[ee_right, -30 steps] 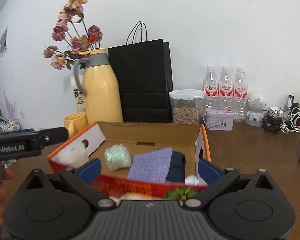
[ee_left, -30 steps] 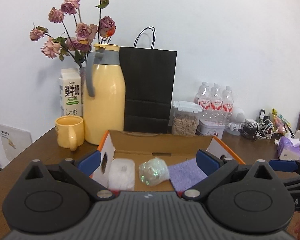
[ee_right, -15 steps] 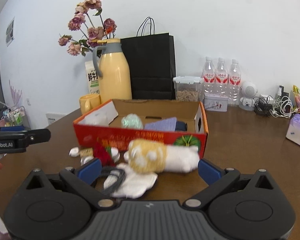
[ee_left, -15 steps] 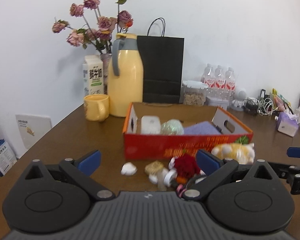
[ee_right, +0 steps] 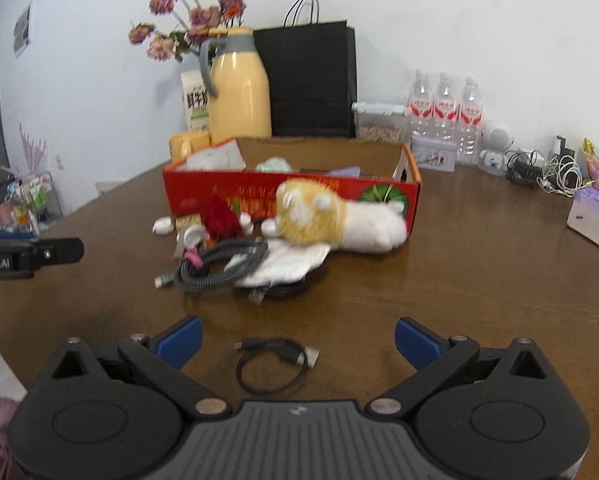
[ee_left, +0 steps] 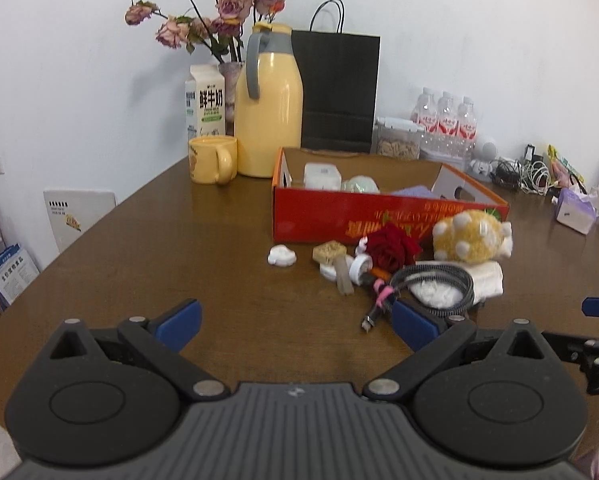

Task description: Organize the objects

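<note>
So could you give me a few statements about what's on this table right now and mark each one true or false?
1. Both sets of jaws are open and hold nothing. True: the left gripper and the right gripper are both empty.
2. The plush toy lies inside the red box. False: it lies on the table in front of the box.
3. A small black cable lies coiled just ahead of the right gripper. True.
4. The yellow mug stands to the right of the yellow jug. False: it stands to its left.
5. The red rose stands in the vase. False: it lies on the table.
</note>
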